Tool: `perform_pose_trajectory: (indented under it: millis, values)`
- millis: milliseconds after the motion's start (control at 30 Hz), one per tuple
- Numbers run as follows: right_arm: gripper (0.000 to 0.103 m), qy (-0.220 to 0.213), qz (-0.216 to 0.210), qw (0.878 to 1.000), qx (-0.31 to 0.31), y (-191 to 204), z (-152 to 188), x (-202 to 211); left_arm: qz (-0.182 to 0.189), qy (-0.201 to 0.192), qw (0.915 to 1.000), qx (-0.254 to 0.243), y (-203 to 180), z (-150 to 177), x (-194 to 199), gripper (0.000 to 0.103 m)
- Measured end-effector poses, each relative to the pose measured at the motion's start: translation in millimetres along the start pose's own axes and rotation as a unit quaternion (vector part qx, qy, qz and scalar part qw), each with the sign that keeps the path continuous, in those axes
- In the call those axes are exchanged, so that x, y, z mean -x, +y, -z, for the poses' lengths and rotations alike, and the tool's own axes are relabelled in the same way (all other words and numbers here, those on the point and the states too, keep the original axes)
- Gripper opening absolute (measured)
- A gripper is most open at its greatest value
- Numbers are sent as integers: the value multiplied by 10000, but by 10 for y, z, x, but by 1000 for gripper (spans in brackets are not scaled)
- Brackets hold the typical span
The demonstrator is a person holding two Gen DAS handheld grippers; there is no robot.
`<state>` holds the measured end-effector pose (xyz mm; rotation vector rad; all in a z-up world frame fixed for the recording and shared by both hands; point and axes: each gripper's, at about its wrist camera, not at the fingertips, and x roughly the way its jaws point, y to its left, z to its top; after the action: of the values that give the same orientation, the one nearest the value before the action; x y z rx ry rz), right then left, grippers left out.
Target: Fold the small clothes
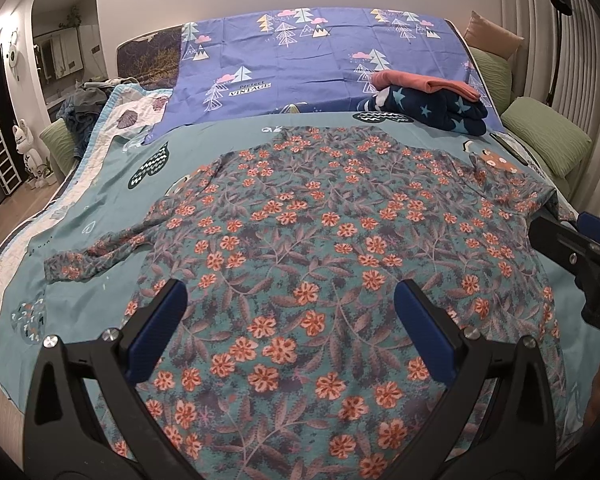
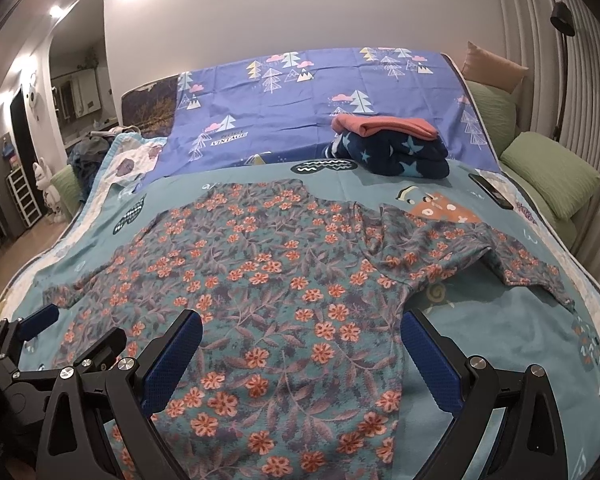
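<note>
A teal long-sleeved shirt with orange flowers [image 1: 320, 240] lies spread flat on the bed, sleeves out to both sides; it also shows in the right wrist view [image 2: 280, 280]. My left gripper [image 1: 290, 296] is open and empty, hovering over the shirt's near left part. My right gripper [image 2: 302, 326] is open and empty over the shirt's near right edge, below the right sleeve [image 2: 500, 256]. The right gripper shows at the right edge of the left wrist view [image 1: 580, 256]. The left gripper shows at the lower left of the right wrist view [image 2: 40, 344].
A folded pile, a pink garment [image 2: 384, 126] on a navy star-patterned one [image 2: 396, 156], sits at the far right of the bed. A black phone [image 2: 492, 190] lies right of it. Green pillows [image 2: 552, 172] line the right side. Loose clothes [image 1: 84, 104] lie far left.
</note>
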<state>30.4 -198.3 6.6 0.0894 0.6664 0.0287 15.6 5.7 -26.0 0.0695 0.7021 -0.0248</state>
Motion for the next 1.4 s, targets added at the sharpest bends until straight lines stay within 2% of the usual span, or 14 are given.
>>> perform_pose_trajectory:
  millis: [767, 1400]
  values:
    - [101, 45, 20, 10000, 18, 37, 7, -57, -33, 5, 10000, 18, 15, 14, -34, 103]
    - [101, 288, 24, 9993, 245, 242, -114, -279, -46, 132, 9997, 196, 260, -3, -161, 103]
